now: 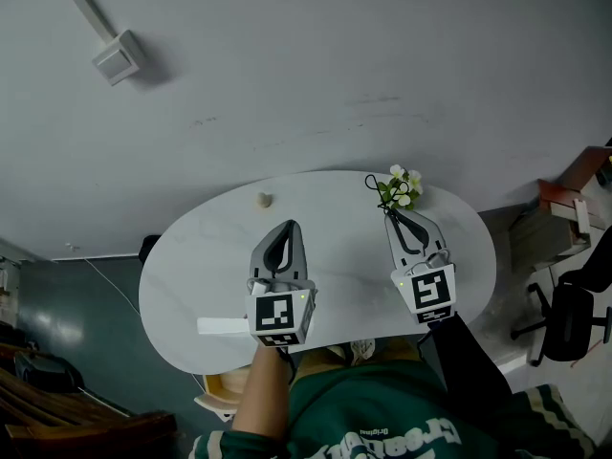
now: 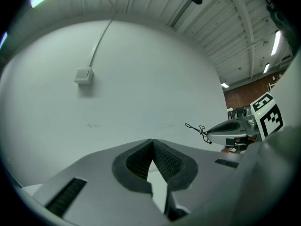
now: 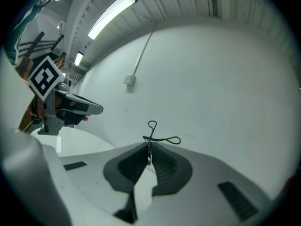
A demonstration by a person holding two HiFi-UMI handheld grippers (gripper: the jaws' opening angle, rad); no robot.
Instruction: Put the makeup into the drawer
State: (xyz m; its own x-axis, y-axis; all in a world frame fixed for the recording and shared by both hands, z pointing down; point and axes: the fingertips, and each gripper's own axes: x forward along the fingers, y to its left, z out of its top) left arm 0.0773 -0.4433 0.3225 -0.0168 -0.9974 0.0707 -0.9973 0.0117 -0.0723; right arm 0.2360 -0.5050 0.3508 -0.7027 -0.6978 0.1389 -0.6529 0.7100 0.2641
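- Currently the right gripper (image 1: 390, 215) has its jaws closed on a thin black eyelash curler (image 1: 374, 185). In the right gripper view the jaw tips pinch its narrow end, and its two wire loops (image 3: 152, 136) stick out past them into open air.
- The eyelash curler is lifted clear of the white oval bench (image 1: 191, 256). From the head view it hangs over the far right part of the bench, just beside a small sprig of white flowers (image 1: 403, 186).
- The left gripper (image 1: 290, 226) is held over the middle of the bench with its jaws together at the tips. The left gripper view shows nothing between them (image 2: 152, 141).
- Both grippers point toward the plain grey wall and sit side by side, well apart. Each shows at the edge of the other's view.
- A small round pale thing (image 1: 264, 199) lies on the bench beyond the left gripper, near the far edge; what it is cannot be told.
- A flat white piece (image 1: 222, 327) juts out to the left beside the left gripper's marker cube, at the near edge of the bench.
- A wall box (image 1: 119, 57) with a conduit running from it is fixed to the wall.
- A black office chair (image 1: 569, 318) stands off to the right of the bench.
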